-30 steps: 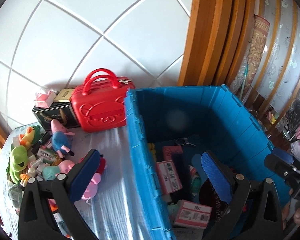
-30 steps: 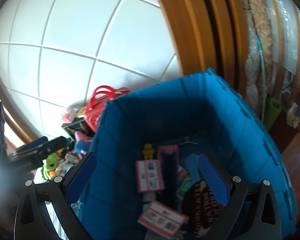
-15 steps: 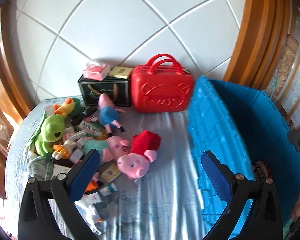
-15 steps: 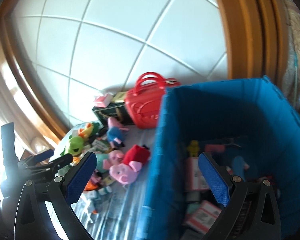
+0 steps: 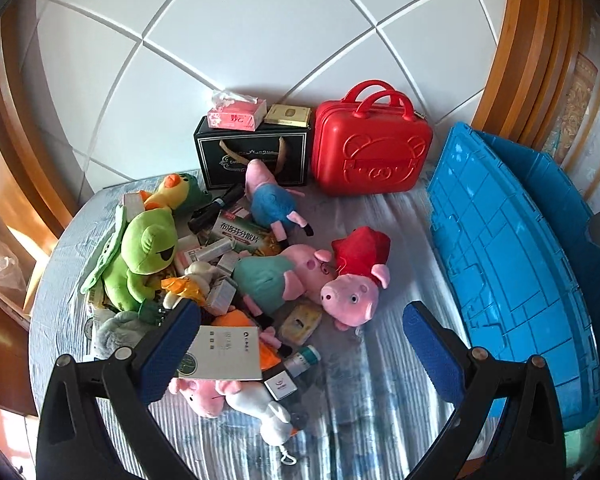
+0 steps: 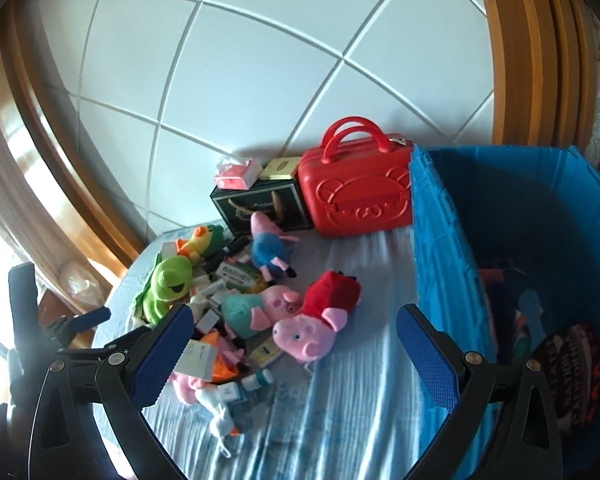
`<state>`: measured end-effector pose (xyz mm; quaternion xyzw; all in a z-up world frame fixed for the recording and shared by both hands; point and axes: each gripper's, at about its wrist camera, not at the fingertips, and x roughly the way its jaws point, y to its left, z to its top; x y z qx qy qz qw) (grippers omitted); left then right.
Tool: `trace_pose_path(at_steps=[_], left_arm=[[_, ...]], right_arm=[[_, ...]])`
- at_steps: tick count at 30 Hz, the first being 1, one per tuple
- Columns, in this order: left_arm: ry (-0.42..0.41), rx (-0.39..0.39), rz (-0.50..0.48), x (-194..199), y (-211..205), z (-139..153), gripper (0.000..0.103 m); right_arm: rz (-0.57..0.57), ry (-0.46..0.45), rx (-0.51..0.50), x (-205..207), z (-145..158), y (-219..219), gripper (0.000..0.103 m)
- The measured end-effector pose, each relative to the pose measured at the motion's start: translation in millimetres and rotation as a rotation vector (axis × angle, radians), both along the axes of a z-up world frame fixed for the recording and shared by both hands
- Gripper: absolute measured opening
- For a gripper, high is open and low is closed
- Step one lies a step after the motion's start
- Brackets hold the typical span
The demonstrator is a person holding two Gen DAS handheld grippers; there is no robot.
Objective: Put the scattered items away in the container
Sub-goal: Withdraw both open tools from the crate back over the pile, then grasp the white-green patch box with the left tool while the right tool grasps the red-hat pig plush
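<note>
Our left gripper (image 5: 300,344) and right gripper (image 6: 296,354) are both hanging released, grasping nothing. Some items are already lying in the blue container (image 6: 440,264) at the table's right edge; the toy pile (image 5: 236,272) is waiting at the left.

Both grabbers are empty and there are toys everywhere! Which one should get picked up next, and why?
Probably the pig in the red dress. The left gripper is open and empty, the pig lies nearly between its fingers on the cloth, at the edge of the pile with nothing on top. It is also the toy nearest the blue bin. So: ease the left gripper forward and down onto it.
</note>
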<state>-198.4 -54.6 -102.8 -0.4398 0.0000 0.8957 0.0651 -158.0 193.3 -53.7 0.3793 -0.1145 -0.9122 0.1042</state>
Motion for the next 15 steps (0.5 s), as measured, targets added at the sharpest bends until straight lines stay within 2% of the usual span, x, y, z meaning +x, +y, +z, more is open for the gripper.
trace_pose_path(at_steps=[8,11,15], left_arm=[[-0.087,-0.024,-0.094,-11.7,-44.3,-55.3,0.103],[-0.096,-0.049,-0.161,-15.1,-54.3,-77.0,0.103],[-0.098,-0.113,-0.299,-19.1,-61.9,-107.6,0.103]], right_arm=[[-0.022,-0.046,-0.001,-4.8,-27.2,-44.3,0.103],[-0.027,-0.075,-0.009,-7.6,-44.6,-57.2,0.103],[-0.038,-0.117,-0.012,-9.8,-67.7,-71.1,0.103]])
